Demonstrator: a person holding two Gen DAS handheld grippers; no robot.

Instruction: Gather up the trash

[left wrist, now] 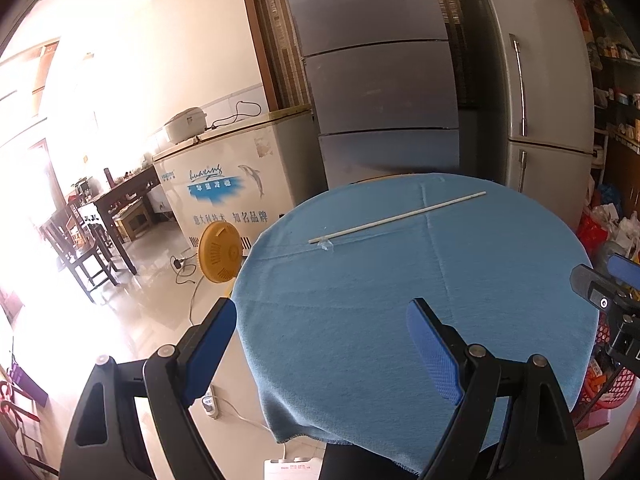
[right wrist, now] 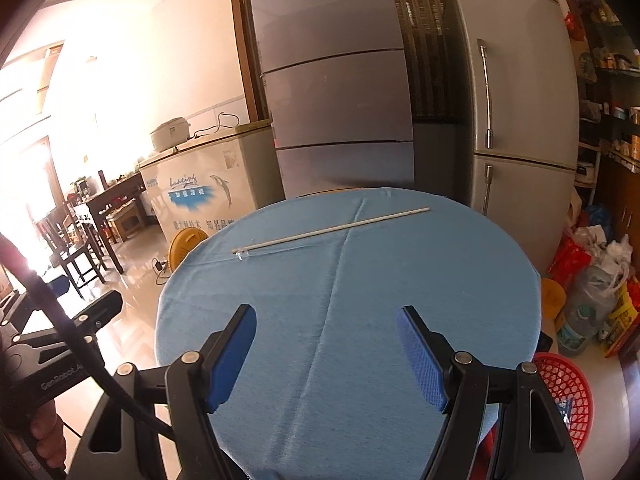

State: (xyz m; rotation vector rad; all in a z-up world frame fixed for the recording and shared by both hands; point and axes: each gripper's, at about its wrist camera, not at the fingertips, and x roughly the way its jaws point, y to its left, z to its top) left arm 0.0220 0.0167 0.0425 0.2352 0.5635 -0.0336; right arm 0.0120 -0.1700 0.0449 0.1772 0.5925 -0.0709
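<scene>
I hold both grippers over the round blue-clothed table (right wrist: 400, 300), left gripper (left wrist: 320, 344) and right gripper (right wrist: 326, 348) spread wide and empty. The red basket (right wrist: 568, 396) waits beside it. Uncollected across the far side: a thin white stick (right wrist: 336, 229), a clear scrap (right wrist: 242, 255) at its end.

**Bright kitchen-dining room around a blue-clothed round table**

Behind the round table (right wrist: 500, 280) stand two grey refrigerators: a three-section one (right wrist: 336, 92) and, to its right, a two-door one (right wrist: 516, 92). Left of the table sits a white chest freezer (left wrist: 224, 184) with a rice cooker (left wrist: 186, 124) on top. Farther left, a dark wooden dining table (left wrist: 120, 196) and chairs (left wrist: 76, 240) stand on glossy floor (left wrist: 156, 240), washed in strong glare.
</scene>
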